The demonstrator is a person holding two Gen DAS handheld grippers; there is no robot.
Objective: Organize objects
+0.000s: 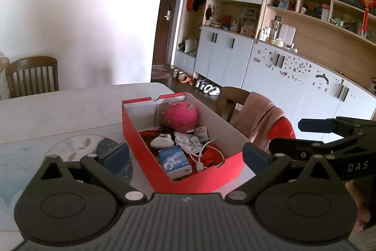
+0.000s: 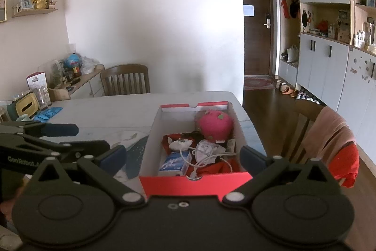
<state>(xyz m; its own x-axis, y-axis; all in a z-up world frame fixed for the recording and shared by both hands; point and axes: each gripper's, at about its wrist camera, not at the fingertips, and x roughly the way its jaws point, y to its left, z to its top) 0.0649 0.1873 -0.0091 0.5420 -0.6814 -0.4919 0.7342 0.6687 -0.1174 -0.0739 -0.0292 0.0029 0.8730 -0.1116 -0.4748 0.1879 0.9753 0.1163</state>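
An open red shoe box (image 1: 141, 145) (image 2: 195, 185) stands on the pale table (image 1: 58, 109) (image 2: 105, 109). In it lie a pink dragon-fruit plush (image 1: 182, 115) (image 2: 215, 125), a white mask (image 1: 162, 140) (image 2: 179, 145), a small blue-and-white carton (image 1: 174, 160) (image 2: 174, 162), a white cable (image 1: 199, 157) (image 2: 206, 159), paper tags and red cloth (image 1: 210, 157) (image 2: 218, 167). My left gripper (image 1: 185, 157) (image 2: 77, 138) is open just before the box's near end, with nothing held. My right gripper (image 2: 183, 157) (image 1: 305, 135) is open too, its fingers wide before the box, with nothing held.
A wooden chair (image 1: 33, 74) (image 2: 125, 79) stands at the table's far side. Another chair with a pink towel (image 1: 260, 119) (image 2: 329, 131) and red cloth is right of the box. A tissue box and blue gloves (image 2: 47, 113) lie at the far left. White cabinets (image 1: 235, 55) line the right wall.
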